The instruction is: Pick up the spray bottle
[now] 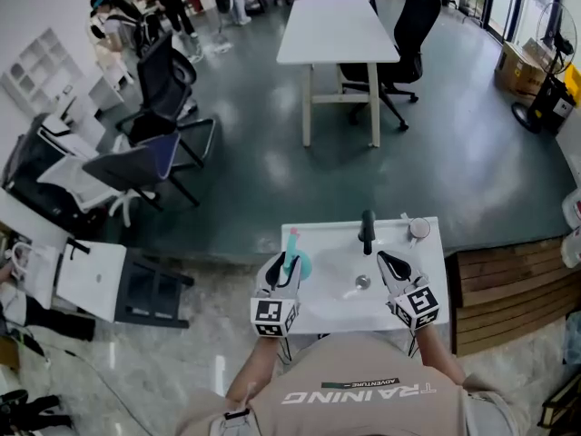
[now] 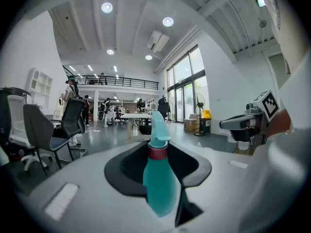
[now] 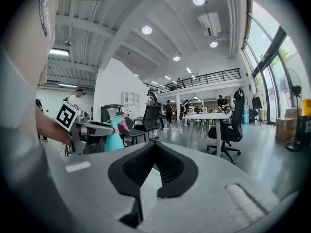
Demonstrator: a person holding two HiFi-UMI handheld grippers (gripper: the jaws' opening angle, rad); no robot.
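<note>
A teal spray bottle (image 2: 158,178) with a red collar and a teal nozzle stands upright between the jaws of my left gripper (image 2: 158,148), which is shut on its body. In the head view the spray bottle (image 1: 295,254) hangs over the left rim of a white sink (image 1: 427,284), held by the left gripper (image 1: 283,272). My right gripper (image 1: 390,266) hovers over the right side of the basin, a little apart from the bottle. The right gripper (image 3: 155,147) has its tips together with nothing between them. From its view the spray bottle (image 3: 112,141) shows at the left.
A black faucet (image 1: 368,232) rises at the back of the sink, with a drain (image 1: 362,282) below it and a small round fitting (image 1: 418,228) at the back right corner. Wooden steps (image 1: 508,289) lie to the right. Office chairs (image 1: 154,143) and a white table (image 1: 331,30) stand beyond.
</note>
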